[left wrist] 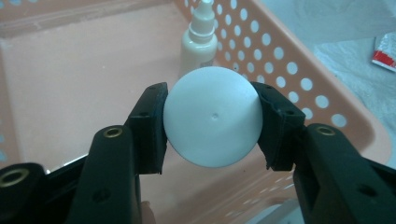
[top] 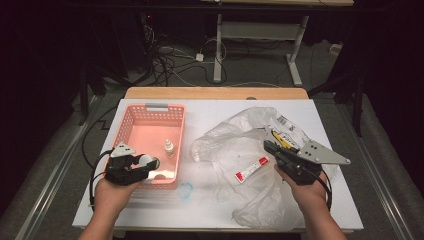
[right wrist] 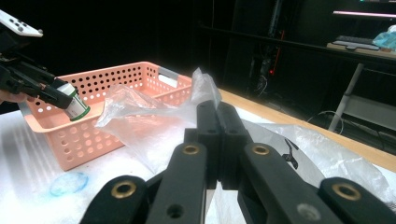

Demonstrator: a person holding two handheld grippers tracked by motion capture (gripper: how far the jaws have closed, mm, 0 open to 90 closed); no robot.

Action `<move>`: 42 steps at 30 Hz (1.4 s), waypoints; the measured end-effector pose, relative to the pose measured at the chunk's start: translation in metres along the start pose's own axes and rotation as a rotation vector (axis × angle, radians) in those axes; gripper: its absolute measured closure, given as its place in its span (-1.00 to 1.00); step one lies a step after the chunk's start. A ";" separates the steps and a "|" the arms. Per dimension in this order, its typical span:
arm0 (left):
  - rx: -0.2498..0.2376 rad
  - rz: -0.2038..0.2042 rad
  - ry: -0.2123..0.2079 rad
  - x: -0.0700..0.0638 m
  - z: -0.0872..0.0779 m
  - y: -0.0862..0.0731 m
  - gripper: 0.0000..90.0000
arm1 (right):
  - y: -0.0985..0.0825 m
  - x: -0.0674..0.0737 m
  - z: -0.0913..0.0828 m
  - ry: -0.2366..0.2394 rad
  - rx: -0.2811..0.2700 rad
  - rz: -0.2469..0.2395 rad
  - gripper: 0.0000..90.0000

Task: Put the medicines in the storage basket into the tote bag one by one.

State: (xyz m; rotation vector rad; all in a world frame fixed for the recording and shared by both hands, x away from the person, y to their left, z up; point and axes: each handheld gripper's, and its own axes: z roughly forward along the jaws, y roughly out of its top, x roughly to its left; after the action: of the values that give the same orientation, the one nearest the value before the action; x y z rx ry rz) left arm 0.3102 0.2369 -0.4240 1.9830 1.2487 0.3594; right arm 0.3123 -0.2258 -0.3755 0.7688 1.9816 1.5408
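White bottle [left wrist: 212, 122] is pinched by the left tongs [top: 150, 163] above the pink basket [top: 131, 116]; smooth and light, it is best gripped across its sides. Right tongs [right wrist: 218, 122] are clamped on the plastic bag [right wrist: 140, 116].

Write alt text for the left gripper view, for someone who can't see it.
Seen from its own camera, the left gripper clamps the round white end of a small container between its two black jaws above a pink perforated basket. A small cream dropper bottle stands inside the basket behind it.
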 end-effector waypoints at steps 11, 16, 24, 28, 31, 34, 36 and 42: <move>-0.105 0.014 -0.010 -0.002 -0.005 -0.009 0.08 | 0.000 0.001 0.001 0.001 0.005 -0.004 1.00; -0.138 -0.011 -0.044 0.001 -0.007 -0.012 0.08 | 0.000 0.001 0.001 0.000 0.002 -0.012 1.00; -0.169 0.015 -0.058 -0.010 -0.009 -0.012 0.08 | 0.000 0.001 0.000 -0.001 0.004 -0.006 1.00; -0.197 0.027 -0.070 -0.018 -0.012 -0.010 0.08 | 0.000 0.001 0.000 0.002 0.002 -0.003 1.00; -0.208 0.042 -0.093 -0.023 -0.016 -0.008 0.08 | -0.001 0.000 0.000 0.000 0.002 0.002 1.00; -0.226 0.052 -0.120 -0.028 -0.021 -0.006 0.08 | -0.001 -0.001 -0.001 0.000 -0.001 0.001 1.00; -0.233 0.064 -0.121 -0.032 -0.024 -0.005 0.08 | 0.000 0.000 -0.001 -0.001 0.000 0.001 1.00; -0.248 0.083 -0.161 -0.044 -0.025 -0.002 0.08 | 0.000 0.001 0.000 0.005 0.000 -0.006 1.00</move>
State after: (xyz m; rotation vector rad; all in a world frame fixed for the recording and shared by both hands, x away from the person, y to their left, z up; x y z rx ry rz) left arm 0.2732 0.2108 -0.4024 1.8159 0.9744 0.3689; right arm 0.3115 -0.2248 -0.3757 0.7586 1.9864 1.5402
